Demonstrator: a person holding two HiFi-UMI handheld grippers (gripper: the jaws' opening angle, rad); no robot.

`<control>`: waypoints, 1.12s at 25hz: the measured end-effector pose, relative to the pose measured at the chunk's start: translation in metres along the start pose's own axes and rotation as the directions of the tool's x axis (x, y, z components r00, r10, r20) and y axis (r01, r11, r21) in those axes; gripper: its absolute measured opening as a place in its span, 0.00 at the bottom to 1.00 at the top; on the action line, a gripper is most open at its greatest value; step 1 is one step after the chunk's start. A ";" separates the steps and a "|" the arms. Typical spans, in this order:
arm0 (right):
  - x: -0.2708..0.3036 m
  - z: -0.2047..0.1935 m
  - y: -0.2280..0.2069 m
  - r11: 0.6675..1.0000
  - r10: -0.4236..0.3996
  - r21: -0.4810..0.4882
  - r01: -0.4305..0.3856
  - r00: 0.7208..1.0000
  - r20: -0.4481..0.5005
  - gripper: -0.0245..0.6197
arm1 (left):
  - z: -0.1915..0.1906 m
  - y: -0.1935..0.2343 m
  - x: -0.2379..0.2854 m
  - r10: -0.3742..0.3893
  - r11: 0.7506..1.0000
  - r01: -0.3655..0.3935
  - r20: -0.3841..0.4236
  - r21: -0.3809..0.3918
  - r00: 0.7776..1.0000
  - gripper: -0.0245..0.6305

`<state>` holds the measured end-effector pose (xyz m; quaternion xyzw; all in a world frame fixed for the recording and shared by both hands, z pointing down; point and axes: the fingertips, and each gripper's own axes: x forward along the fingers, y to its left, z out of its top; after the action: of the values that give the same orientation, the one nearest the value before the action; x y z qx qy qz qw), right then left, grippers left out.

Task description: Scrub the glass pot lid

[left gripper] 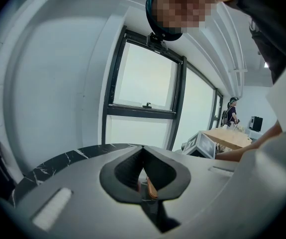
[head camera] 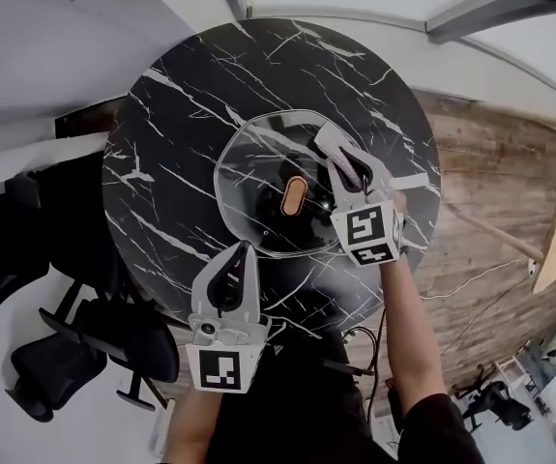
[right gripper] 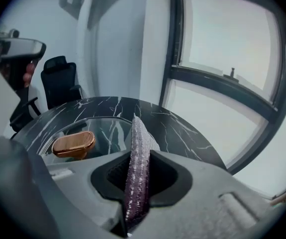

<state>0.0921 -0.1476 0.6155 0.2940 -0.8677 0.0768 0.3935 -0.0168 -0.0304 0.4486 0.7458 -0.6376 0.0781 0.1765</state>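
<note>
Glass pot lid (head camera: 258, 174) flat on tabletop (head camera: 176, 95), wooden knob (head camera: 295, 197) up. Right gripper (head camera: 341, 159) clamps scrub cloth (right gripper: 135, 168) over lid; left gripper (head camera: 238, 257) closed, empty, at near rim. Glass probably slippery, fragile: steady by knob.

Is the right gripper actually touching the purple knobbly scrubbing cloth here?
Touching. The right gripper view shows the right gripper with both jaws pressed against the purple knobbly scrubbing cloth standing between them.

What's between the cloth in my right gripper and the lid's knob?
Just bare glass lid; the right gripper view shows nothing else between cloth and knob.
</note>
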 end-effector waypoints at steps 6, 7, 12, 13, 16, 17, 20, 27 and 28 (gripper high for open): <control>0.002 -0.002 0.010 0.993 0.007 -0.119 -0.008 1.000 -0.009 0.15 | -0.001 0.006 -0.010 0.014 1.000 -0.014 -0.005 0.001 1.000 0.04; 0.001 -0.003 0.012 0.990 0.011 -0.137 -0.012 1.000 -0.008 0.15 | -0.002 0.005 -0.011 0.016 1.000 -0.016 -0.007 0.001 1.000 0.04; -0.003 -0.006 0.017 0.984 0.018 -0.180 -0.017 1.000 0.003 0.15 | -0.005 -0.005 -0.014 -0.007 1.000 0.007 -0.002 0.001 1.000 0.04; -0.004 -0.008 0.018 0.984 0.015 -0.179 -0.014 1.000 0.005 0.15 | -0.005 -0.007 -0.014 -0.011 1.000 0.011 -0.001 0.001 1.000 0.04; -0.007 -0.014 0.024 0.982 0.011 -0.188 -0.010 1.000 0.003 0.15 | -0.008 -0.010 -0.019 -0.020 1.000 0.020 -0.010 0.005 1.000 0.04; -0.009 -0.015 0.026 0.981 0.011 -0.195 -0.010 1.000 0.003 0.15 | -0.008 -0.011 -0.020 -0.022 1.000 0.022 -0.011 0.009 1.000 0.04; -0.017 -0.022 0.032 0.978 0.006 -0.209 -0.006 1.000 -0.001 0.15 | -0.007 -0.011 -0.024 -0.023 1.000 0.023 0.001 0.011 1.000 0.04; -0.038 -0.046 0.043 0.982 -0.030 -0.188 0.025 0.999 -0.027 0.15 | -0.007 -0.011 -0.040 -0.032 0.999 0.032 0.010 0.011 0.999 0.04; -0.040 -0.049 0.045 0.984 -0.035 -0.178 0.029 0.999 -0.030 0.15 | -0.007 -0.010 -0.042 -0.034 0.999 0.034 0.012 0.010 0.999 0.04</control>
<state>0.1182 -0.0747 0.6237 0.2701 -0.8597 -0.0024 0.4335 -0.0133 0.0125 0.4388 0.7579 -0.6254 0.0736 0.1706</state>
